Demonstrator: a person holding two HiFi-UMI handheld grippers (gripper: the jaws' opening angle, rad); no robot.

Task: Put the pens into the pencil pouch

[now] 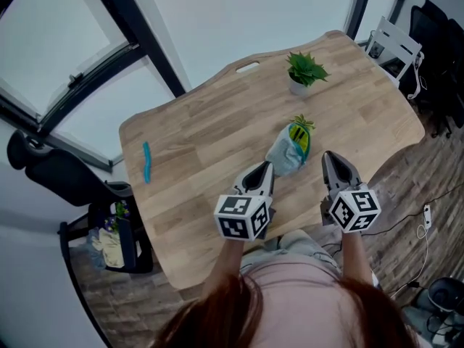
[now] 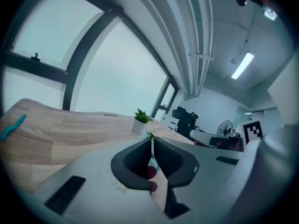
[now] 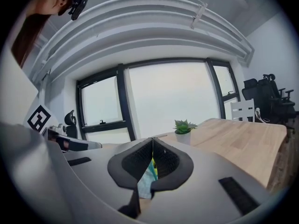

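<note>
A light blue pencil pouch (image 1: 285, 156) stands on the wooden table (image 1: 203, 133), its mouth showing a yellow lining and green pens (image 1: 299, 135). My left gripper (image 1: 266, 168) hovers just short of the pouch's left side, jaws shut with only a slit, and I see nothing held. To the pouch's right, my right gripper (image 1: 328, 156) is shut and empty. In the left gripper view the pouch (image 2: 152, 157) shows through the slit of the left gripper (image 2: 152, 141). The pouch (image 3: 148, 176) lies below the right gripper (image 3: 153, 144). A teal pen (image 1: 146, 162) (image 2: 11, 127) lies far left.
A small potted plant (image 1: 304, 71) (image 3: 183, 129) stands at the far side of the table. A black office chair (image 1: 43, 165) is at the left edge, and a white chair (image 1: 395, 46) and dark chairs stand at the back right. A cable lies on the floor at the right.
</note>
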